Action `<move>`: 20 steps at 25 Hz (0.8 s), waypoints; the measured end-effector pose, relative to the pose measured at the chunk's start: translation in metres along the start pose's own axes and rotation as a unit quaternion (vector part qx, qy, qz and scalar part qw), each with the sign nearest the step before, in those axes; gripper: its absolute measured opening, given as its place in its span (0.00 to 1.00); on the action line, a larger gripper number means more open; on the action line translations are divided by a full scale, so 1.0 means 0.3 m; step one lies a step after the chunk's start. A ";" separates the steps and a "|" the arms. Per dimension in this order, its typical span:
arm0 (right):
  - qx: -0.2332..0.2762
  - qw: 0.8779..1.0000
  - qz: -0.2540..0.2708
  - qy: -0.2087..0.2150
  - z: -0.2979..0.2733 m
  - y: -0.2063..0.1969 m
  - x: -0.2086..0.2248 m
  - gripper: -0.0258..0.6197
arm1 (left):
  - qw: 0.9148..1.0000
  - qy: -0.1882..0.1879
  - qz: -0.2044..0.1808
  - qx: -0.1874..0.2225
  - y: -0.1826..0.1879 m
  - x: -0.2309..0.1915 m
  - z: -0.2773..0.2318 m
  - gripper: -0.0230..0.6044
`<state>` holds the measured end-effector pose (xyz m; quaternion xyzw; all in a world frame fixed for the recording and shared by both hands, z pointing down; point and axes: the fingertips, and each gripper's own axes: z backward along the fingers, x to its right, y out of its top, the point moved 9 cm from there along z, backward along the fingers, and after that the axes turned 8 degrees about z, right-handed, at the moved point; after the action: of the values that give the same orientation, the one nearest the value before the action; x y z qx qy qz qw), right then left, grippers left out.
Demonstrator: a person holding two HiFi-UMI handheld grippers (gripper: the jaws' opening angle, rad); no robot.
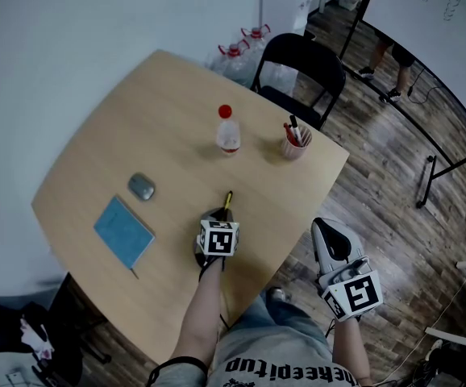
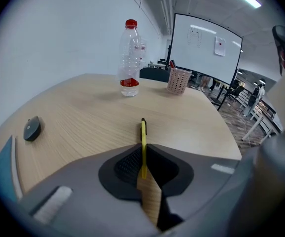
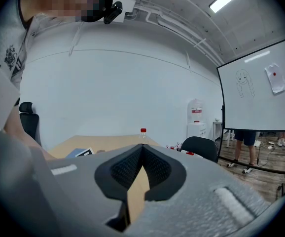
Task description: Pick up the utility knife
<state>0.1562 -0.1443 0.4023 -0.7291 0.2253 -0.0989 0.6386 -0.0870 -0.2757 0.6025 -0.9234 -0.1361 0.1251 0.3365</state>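
Observation:
The utility knife (image 1: 227,201) is slim and yellow with a black tip, and it lies on the wooden table (image 1: 128,111) near the front middle. My left gripper (image 1: 216,216) points down at it, and its jaws are closed on the knife's near end. In the left gripper view the yellow knife (image 2: 143,137) runs straight out from between the dark pads (image 2: 127,166), and its far tip rests on the tabletop. My right gripper (image 1: 322,227) hovers off the table's front right corner, over the floor. It is shut with nothing in it (image 3: 142,149).
A clear bottle (image 1: 228,132) with a red cap and a pink pen cup (image 1: 295,143) stand beyond the knife. A grey mouse (image 1: 142,187) and a blue notebook (image 1: 122,231) lie to the left. A black chair (image 1: 297,67) is at the far edge.

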 end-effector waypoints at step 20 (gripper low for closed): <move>0.018 1.000 0.002 0.026 -0.020 0.008 -0.009 0.04 | 0.995 -0.025 0.038 0.090 0.070 0.016 0.165 0.11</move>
<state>0.1507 -0.1485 0.4014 -0.7141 0.2413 -0.1203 0.6461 -0.0949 -0.2604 0.5513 -0.8903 -0.0979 0.1724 0.4099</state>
